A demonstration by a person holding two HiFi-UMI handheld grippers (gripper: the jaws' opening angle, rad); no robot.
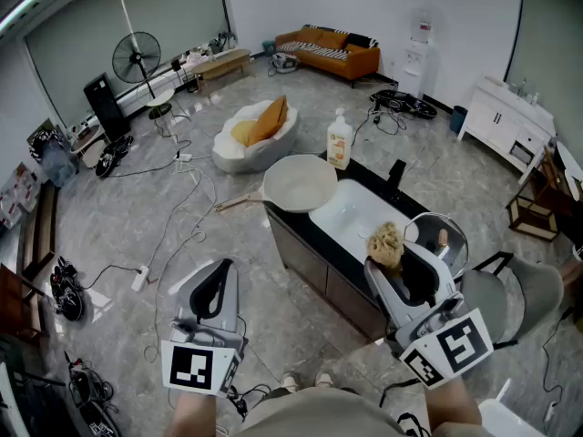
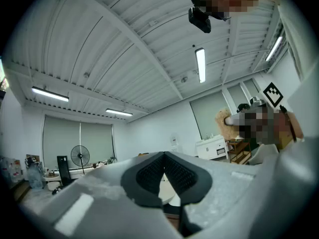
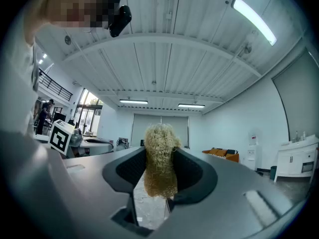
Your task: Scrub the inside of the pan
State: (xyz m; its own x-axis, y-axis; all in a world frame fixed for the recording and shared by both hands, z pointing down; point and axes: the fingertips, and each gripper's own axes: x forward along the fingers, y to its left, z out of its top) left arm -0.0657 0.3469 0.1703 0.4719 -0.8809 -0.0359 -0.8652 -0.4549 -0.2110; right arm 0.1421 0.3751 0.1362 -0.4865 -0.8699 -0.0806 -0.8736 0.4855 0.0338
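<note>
On worktop, far-L corner: pan [image 1: 299,183] sits flat just beside sink [image 1: 351,209]; pale inside faces up, looks empty; wooden handle [image 1: 239,202] sticks out past the worktop [image 1: 314,238] edge twd the floor side
Pan handling: prob. rigid metal w/ a smooth coated inside; moderately heavy; likely to slide or spin on the dark top when pushed; best hold = the handle, near where it meets the bowl; rim is thin and slick, poor place to pinch
Scrubber [image 3: 158,143]: tan fibrous wad; soft, springy, light; will squash under pressure, so press w/ its free tuft, not the tool tips
R tool [image 3: 160,176]: closed on the scrubber, pads pinching its lower half, tuft poking out ahead; hangs over the near end of the sink, well apart from pan
L tool [image 1: 214,285]: jaws fully together, nothing betw. them; low and L of the worktop, apart from pan and handle
Nearby: soap bottle [image 1: 339,140] upright just behind pan
Stage: scrubbing not begun, judging by the gap; next needs L tool opened onto handle to steady, R brought across to the pan's inside
</note>
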